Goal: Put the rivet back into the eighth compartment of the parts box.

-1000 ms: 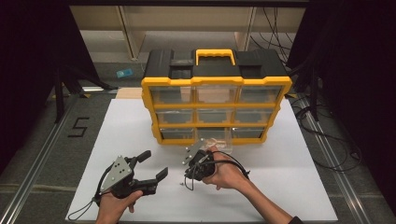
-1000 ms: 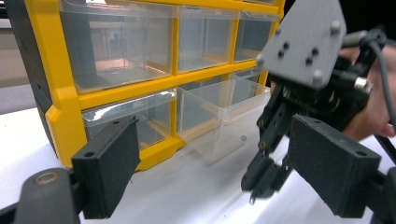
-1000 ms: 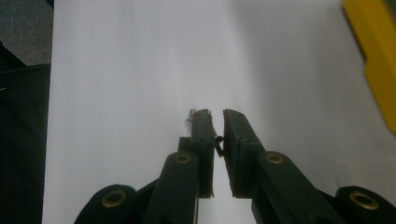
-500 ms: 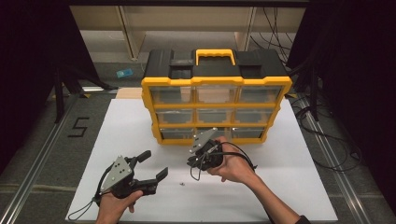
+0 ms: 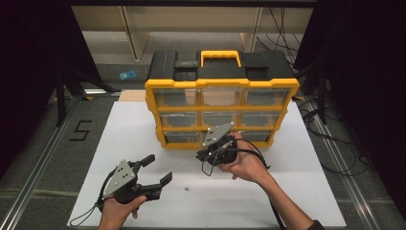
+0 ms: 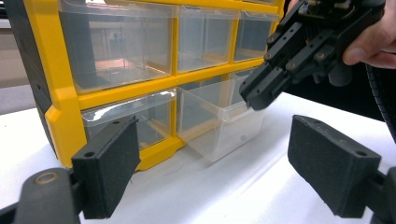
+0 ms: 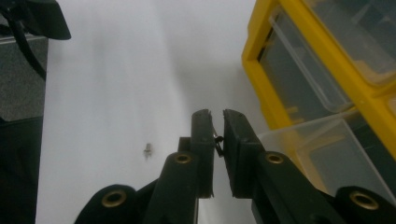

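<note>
The right gripper, nipping a tiny screw, has risen toward the pulled-out drawer at twelve o'clock; the left gripper stays wide open.

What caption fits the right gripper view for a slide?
Right gripper, jaws nearly closed on a tiny dark part, beside the pulled-out clear drawer of the yellow organizer; a small screw lies on the white table.

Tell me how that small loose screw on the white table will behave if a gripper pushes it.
The screw looks tiny and light, so it would probably skid or roll on the smooth table. The left gripper, open with wide flat jaws, would likely struggle to pinch it.
</note>
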